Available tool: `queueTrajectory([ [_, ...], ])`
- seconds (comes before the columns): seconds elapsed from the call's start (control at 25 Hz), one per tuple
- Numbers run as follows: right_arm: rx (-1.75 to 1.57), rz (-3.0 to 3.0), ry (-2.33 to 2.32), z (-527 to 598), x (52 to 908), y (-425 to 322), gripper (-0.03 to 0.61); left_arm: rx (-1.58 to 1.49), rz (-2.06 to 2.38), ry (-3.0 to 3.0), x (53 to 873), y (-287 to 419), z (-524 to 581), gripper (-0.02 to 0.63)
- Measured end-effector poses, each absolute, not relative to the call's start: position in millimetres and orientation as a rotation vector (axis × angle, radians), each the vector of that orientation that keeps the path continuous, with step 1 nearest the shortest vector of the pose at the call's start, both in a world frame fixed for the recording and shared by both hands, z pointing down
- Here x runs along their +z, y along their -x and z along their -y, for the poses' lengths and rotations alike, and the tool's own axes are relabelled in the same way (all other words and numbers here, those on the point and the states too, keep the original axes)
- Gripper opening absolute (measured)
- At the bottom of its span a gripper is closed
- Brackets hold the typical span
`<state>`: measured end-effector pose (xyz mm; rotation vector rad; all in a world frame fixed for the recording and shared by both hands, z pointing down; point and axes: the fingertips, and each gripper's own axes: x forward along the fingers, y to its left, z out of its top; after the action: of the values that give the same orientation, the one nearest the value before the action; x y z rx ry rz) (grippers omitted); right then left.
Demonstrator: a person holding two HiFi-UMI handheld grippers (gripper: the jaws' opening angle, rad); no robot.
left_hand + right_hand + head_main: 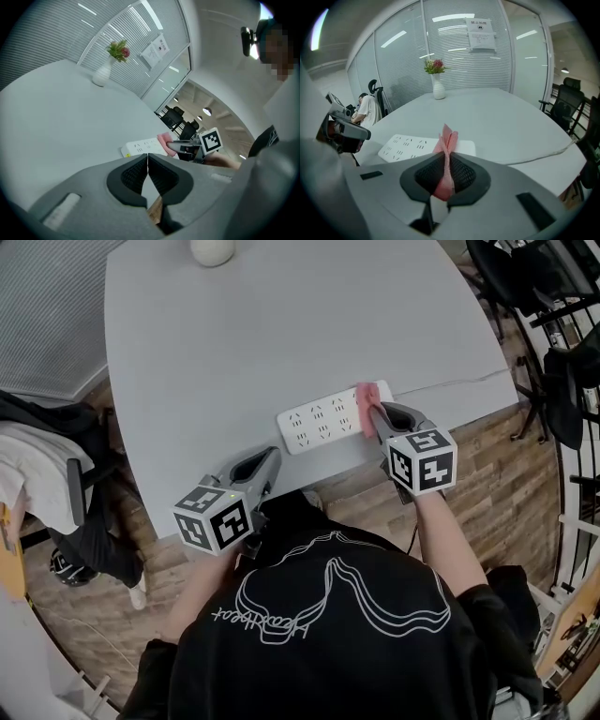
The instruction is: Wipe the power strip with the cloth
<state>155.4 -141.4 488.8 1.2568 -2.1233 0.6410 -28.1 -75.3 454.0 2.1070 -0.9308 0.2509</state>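
Grey table (281, 324) carries the power strip (319, 425) near its front edge, its cable (450, 383) trailing right and a vase (213, 249) well beyond. The right gripper (378, 416) pinches the pink cloth (367, 401) at the strip's right end. The left gripper (270, 460), jaws together on nothing, is left of it.

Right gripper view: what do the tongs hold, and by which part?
The right gripper pinches the pink cloth by its folded lower part; the top sticks out above the tongs. The left gripper is shut, empty.
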Motion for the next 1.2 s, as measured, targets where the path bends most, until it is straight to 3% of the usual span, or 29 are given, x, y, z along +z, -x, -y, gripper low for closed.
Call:
queueTrajectory([
  [0.76, 0.641, 2.011, -1.459, 147, 479, -219, 0.035, 0.282, 0.941, -2.166, 415, 13, 76, 0.014],
  [1.2, 0.439, 2.317, -1.539, 85, 346, -165, 0.035, 0.207, 0.895, -2.331, 329, 22, 41, 0.014],
])
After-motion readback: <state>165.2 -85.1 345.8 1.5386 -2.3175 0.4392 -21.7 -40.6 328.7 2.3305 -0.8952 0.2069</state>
